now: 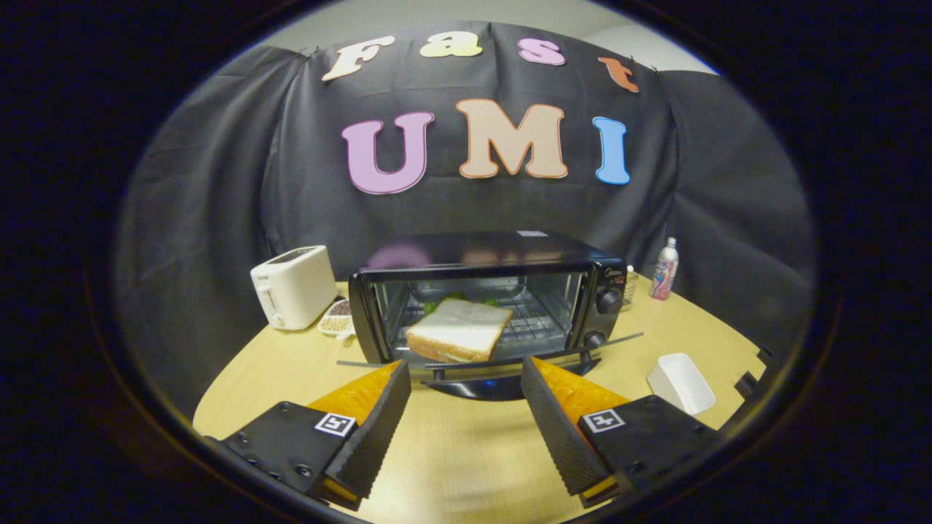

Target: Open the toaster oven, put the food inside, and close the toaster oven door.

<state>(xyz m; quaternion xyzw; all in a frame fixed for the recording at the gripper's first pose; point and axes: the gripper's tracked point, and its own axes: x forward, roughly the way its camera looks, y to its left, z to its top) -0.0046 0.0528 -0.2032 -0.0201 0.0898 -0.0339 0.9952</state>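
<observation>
Both tongs (466,378) apart (sandwich (459,331) inside toaster oven (488,291)).

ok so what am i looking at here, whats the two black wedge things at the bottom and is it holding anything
Those wedges are the two fingers of a hand-held gripper; the camera rides on it and looks forward along them. They stand open and hold nothing. Just beyond them on the wooden table is a black toaster oven with its door folded down. A sandwich sits at the oven's opening. Left of the oven stands a white toaster, right of it a white tub and, farther back, a bottle.
</observation>
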